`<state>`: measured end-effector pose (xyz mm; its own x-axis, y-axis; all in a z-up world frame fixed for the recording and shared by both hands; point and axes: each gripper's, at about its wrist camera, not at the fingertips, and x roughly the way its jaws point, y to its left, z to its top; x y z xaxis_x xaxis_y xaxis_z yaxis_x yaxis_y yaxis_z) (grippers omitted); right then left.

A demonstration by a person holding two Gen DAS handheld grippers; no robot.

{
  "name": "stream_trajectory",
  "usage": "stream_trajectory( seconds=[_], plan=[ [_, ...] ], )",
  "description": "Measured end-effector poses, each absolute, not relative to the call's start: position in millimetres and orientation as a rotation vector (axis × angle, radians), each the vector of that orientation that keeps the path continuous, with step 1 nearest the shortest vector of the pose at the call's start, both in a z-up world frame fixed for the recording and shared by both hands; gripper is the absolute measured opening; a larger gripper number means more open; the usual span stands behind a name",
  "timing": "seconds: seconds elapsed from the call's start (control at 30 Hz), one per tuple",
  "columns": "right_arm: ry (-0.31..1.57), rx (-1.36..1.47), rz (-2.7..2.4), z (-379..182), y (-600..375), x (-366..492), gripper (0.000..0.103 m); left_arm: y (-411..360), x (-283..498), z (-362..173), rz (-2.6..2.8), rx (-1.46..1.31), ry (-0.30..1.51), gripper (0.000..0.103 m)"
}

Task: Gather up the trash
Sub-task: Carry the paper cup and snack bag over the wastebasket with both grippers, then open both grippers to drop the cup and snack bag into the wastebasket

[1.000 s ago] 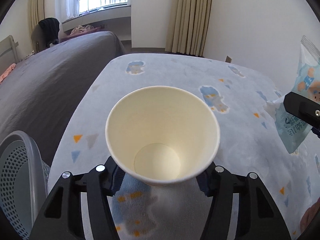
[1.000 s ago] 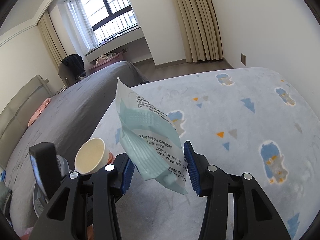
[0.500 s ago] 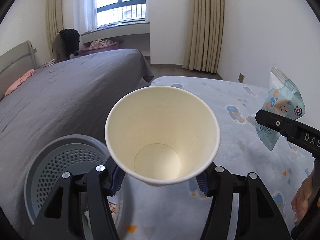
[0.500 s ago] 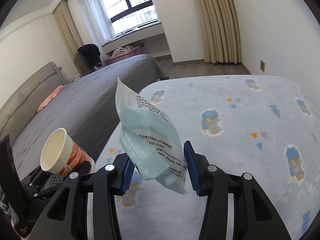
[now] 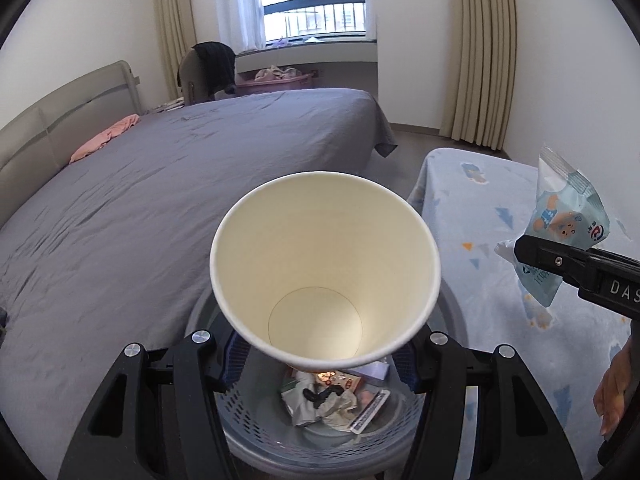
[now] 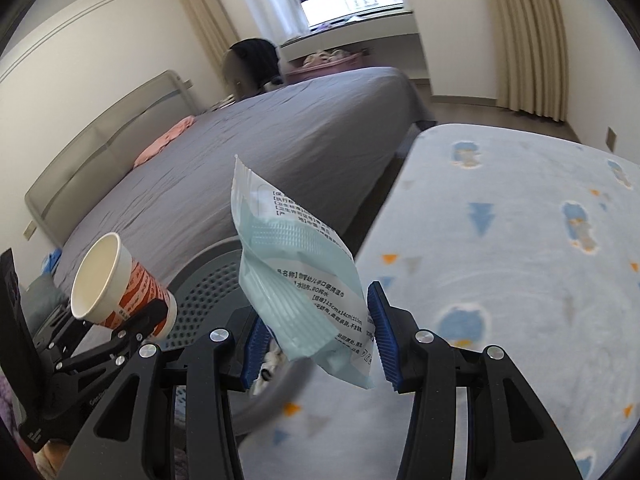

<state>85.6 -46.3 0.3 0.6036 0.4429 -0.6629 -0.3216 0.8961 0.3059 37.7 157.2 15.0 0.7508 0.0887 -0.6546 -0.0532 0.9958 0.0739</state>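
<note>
1. White paper is filling the left wrist view: the cup [image 5: 325,268] is sitting gripped by its lower body in the left gripper [image 5: 320,354], mouth facing the camera, inside bare and dry-looking. It is hanging right over the bin [image 5: 452,312], a grey perforated tub with crumpled wrappers and scraps already lying at the bottom. What I am worrying about here is the tilt: the cup is leaning forward, so if the jaws let go now it could be tipping off the far rim toward the bed [image 5: 180,200] instead of dropping in. Its thin wall could also be buckling under a tighter squeeze.

2. Still in that view, at the right edge, the right gripper [image 5: 560,258] is holding the packet [image 5: 568,220], a pale blue pouch with a cartoon bear, over the patterned blanket [image 5: 480,208] and beside the bin, not above it. Released there, I judge it would be landing on the blanket.

3. In the right wrist view the packet [image 6: 304,280] is standing upright between the blue pads [image 6: 382,338], pinched at its bottom end, printed text facing me. It is looking limp and light, so it could be slipping out or fluttering sideways past the rim. The bin [image 6: 208,280] is showing just behind and left of it, partly hidden.

4. Lower left there, the left gripper [image 6: 132,326] is carrying the cup [image 6: 116,284], orange print on its side, near the bin's edge. The two tools are sitting close, so they could be knocking together over the opening.
</note>
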Motion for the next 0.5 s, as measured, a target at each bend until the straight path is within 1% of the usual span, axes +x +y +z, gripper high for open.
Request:
stream_trajectory(
  seconds=[0.27,0.5],
  plan=[
    [0.853,0.116,0.524,-11,3,89,0.046,196,40,-5,0.139,-0.017,0.763,0.058],
    [0.876,0.059,0.544,-28,22,90,0.046,204,44,-18,0.145,-0.064,0.825,0.058]
  ],
)
